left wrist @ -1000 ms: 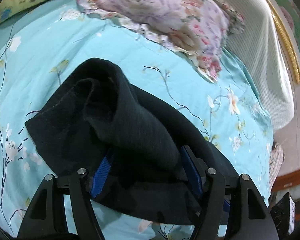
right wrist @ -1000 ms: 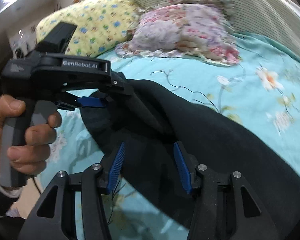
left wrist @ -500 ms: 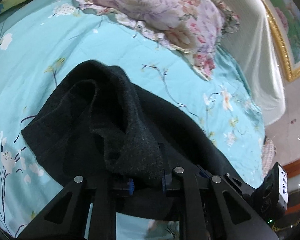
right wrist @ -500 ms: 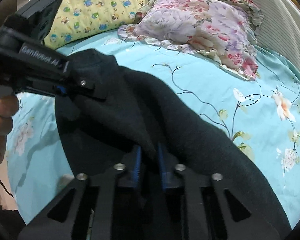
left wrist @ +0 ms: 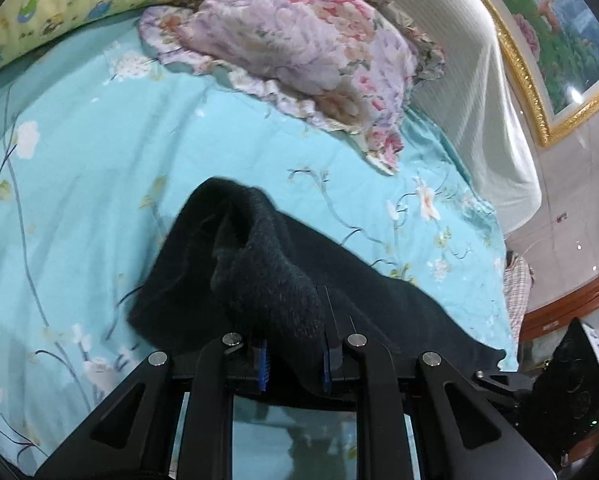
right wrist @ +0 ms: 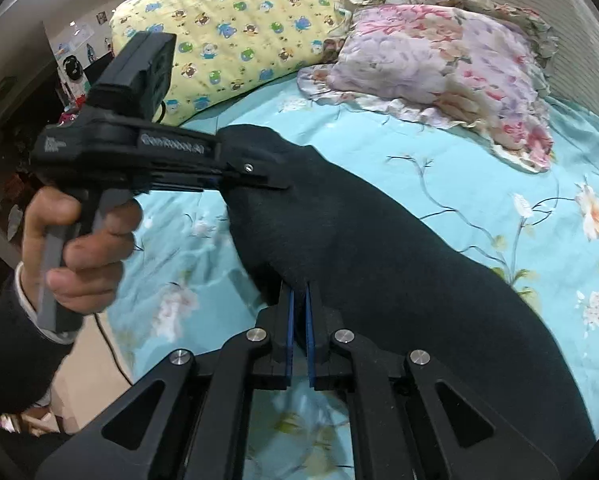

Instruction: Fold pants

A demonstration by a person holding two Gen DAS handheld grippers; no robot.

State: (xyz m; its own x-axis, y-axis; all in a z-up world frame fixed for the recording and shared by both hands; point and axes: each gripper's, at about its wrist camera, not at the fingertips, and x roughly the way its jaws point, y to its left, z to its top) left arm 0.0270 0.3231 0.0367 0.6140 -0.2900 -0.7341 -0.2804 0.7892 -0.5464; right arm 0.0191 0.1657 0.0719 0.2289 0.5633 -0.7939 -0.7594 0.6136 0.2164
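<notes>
Already both grippers were clenched on the pants (right wrist: 379,248): left gripper (left wrist: 293,354) held a thick bunch, right gripper (right wrist: 298,320) a thin edge, which might slip free if tugged.

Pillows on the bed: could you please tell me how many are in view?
2: a yellow cartoon-print pillow at the head of the bed, and a pink floral pillow beside it. Others may be hidden.
</notes>
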